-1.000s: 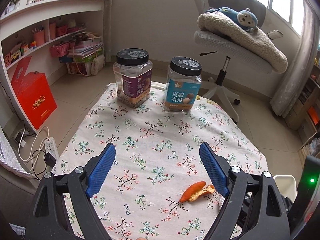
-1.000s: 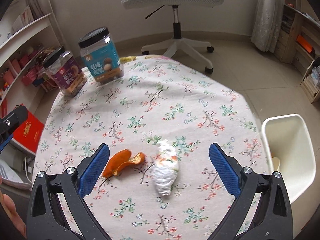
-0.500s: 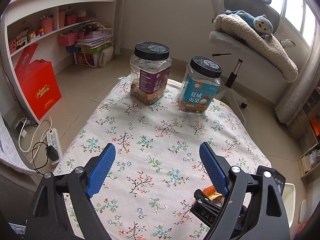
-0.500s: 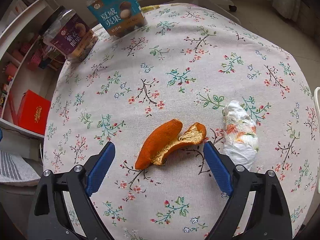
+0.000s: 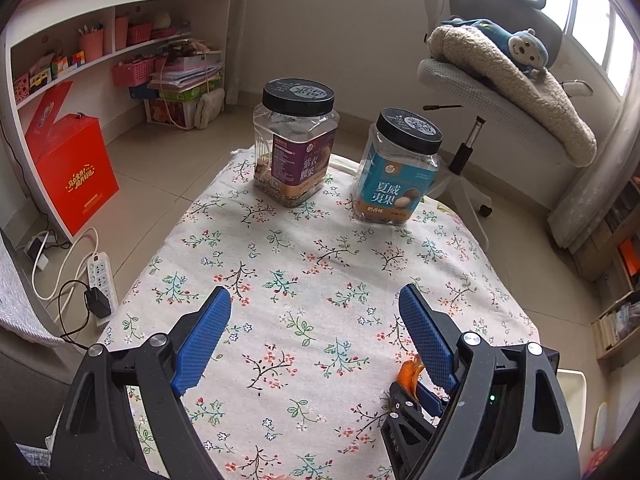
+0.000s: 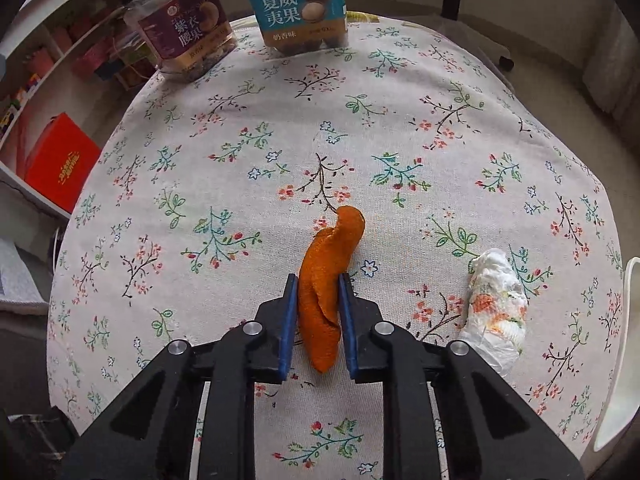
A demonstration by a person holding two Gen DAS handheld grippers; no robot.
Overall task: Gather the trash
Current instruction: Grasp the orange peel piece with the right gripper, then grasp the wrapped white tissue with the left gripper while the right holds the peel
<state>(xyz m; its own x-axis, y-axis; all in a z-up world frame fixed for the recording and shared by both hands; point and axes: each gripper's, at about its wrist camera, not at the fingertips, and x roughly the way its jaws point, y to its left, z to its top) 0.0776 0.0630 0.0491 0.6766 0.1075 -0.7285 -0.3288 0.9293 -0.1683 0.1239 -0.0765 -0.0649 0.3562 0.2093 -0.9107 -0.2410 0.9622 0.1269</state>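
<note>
The right gripper (image 6: 319, 280) pinches the orange peel (image 6: 326, 280) between its 2 blue pads, seemingly just above the floral tablecloth (image 6: 256, 128). A crumpled tissue (image 6: 496, 308) lies nearby. The left gripper (image 5: 314, 304) hovers, jaws wide apart, facing 2 jars (image 5: 298, 148).

On the floral tablecloth (image 6: 400, 128) stand 2 black-lidded plastic jars: 1 purple-labelled jar (image 5: 295, 142) and 1 blue-labelled jar (image 5: 399, 168). There is 1 strip of orange peel (image 6: 326, 284) and 1 crumpled tissue wad (image 6: 496, 306). 2 grippers show: the left gripper (image 5: 316, 310) and the right gripper (image 6: 319, 292). 1 white bin (image 6: 624, 360) sits at the table's edge, and 1 office chair (image 5: 492, 80) carries 1 monkey plush (image 5: 520, 46).
</note>
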